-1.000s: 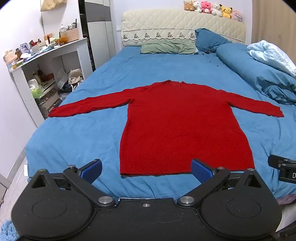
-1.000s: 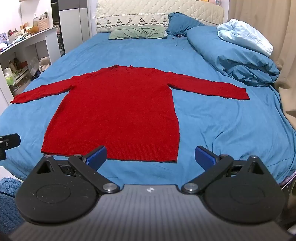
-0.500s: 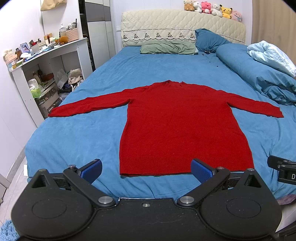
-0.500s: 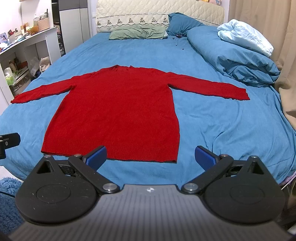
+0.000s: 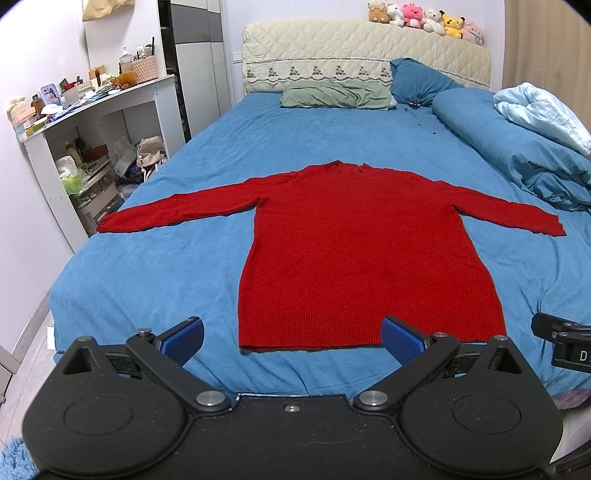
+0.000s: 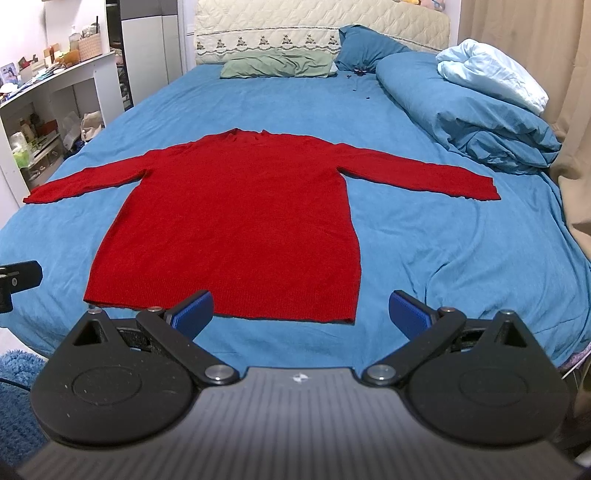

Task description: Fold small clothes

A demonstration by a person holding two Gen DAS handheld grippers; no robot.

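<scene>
Two black two-finger grippers with blue pads, one per view. Left gripper [image 5: 291, 338], bottom of the left wrist view: jaws spread wide, nothing held, nothing touched; its blue pads [image 5: 183, 339] stand at the foot edge of the bed, with the hem's left corner in the gap between them. Right gripper [image 6: 301, 312], bottom of the right wrist view: jaws equally wide apart, empty, touching nothing, with the hem's right corner showing between its pads. One shaggy blue floor rug [image 6: 14, 373], lower left corner of the right wrist view. One bed with a blue fitted sheet [image 5: 147, 266], filling the middle of both views. One red knitted long-sleeved sweater [image 5: 354, 258], lying flat in the centre of the frame on the sheet, unfolded, both sleeves stretched out to left and right, ribbed hem nearest the grippers, neckline toward the headboard. One rolled blue duvet [image 5: 517, 155], right side of the frame, with one pale blue blanket [image 5: 539, 110] bunched on top. One white cluttered shelf desk [image 5: 92, 122], left side of the frame. Two pillows at the upper centre: one sage green pillow [image 5: 336, 98] and one dark blue pillow [image 5: 417, 79] just to its right. One cream quilted headboard [image 5: 362, 48]. Six small plush toys [image 5: 421, 14] in a row on its top edge, upper right.
</scene>
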